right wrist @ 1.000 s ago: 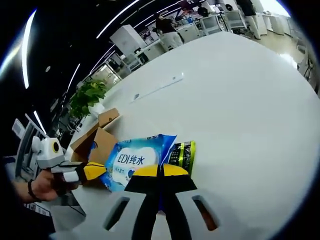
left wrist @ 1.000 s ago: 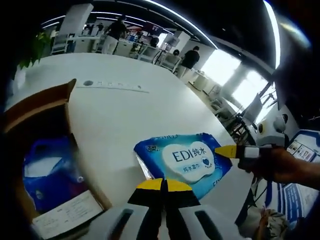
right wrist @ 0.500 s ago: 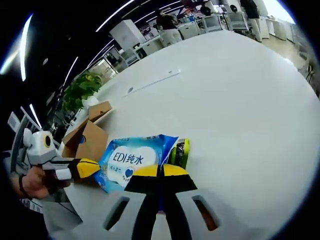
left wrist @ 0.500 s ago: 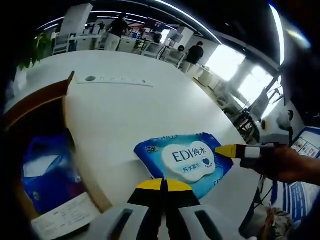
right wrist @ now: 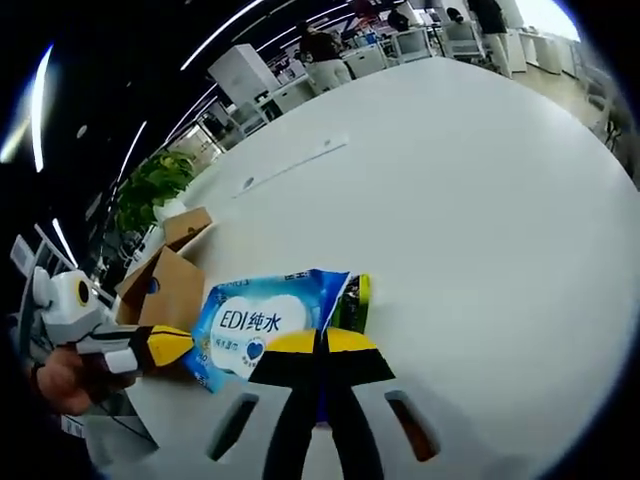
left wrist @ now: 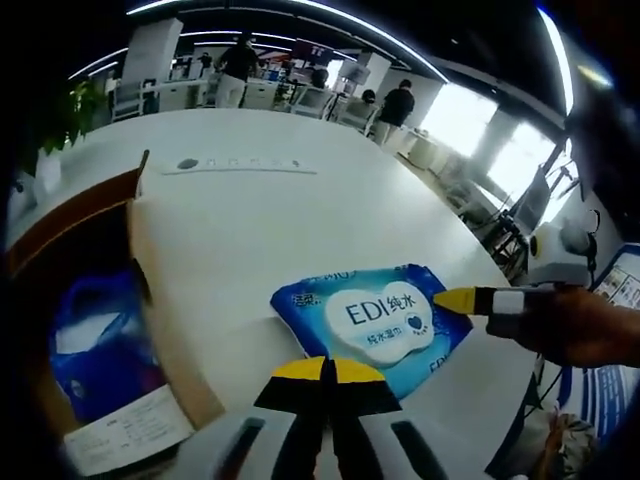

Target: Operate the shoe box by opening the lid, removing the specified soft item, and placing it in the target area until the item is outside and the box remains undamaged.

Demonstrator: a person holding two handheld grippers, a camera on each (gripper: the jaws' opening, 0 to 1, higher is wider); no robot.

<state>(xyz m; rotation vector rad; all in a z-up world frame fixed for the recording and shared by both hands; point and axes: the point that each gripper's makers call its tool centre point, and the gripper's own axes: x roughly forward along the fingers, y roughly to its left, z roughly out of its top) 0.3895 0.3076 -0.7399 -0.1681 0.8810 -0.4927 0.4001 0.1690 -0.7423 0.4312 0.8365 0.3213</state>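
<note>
The shoe box (left wrist: 90,300) is plain brown cardboard, sitting open on the white table (left wrist: 260,230) with its flap (left wrist: 75,205) standing up along the far edge. Inside there's still a blue soft pack (left wrist: 95,345) and a white printed sheet (left wrist: 125,432) near the front corner. The box looks intact, no tears that I can make out. The wipes pack (left wrist: 372,322) is out, lying flat on the table just beside the box: blue wrapper, white cloud-shaped label reading "EDI", label side up. In the right gripper view a dark yellow-green packet (right wrist: 355,303) sits touching its far edge.
</note>
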